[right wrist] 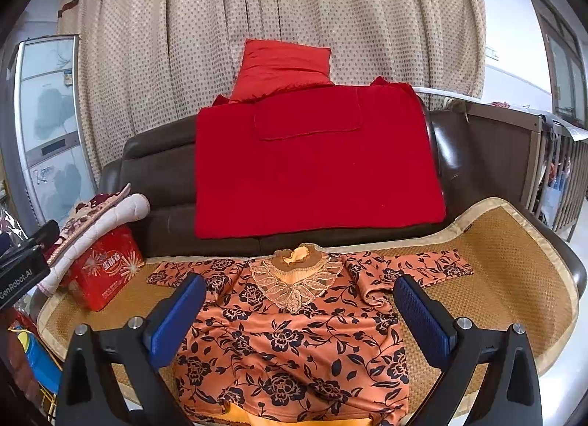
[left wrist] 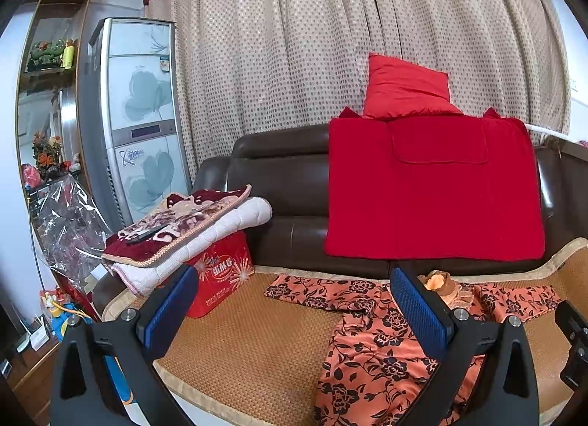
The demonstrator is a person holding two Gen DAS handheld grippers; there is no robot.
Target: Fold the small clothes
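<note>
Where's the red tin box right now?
In both views the red tin box sits at the mat's left end, under the folded blankets, left of the floral top.

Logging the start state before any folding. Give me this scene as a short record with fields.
garment: orange floral top, spread flat, both sleeves out, lace collar toward the sofa back
surface: woven mat on the sofa seat
left tool: open, holds nothing, above the garment's left side
right tool: open, holds nothing, centred over the garment
nearby: red tin box at left, red blanket on the backrest
folding: not yet begun
</note>
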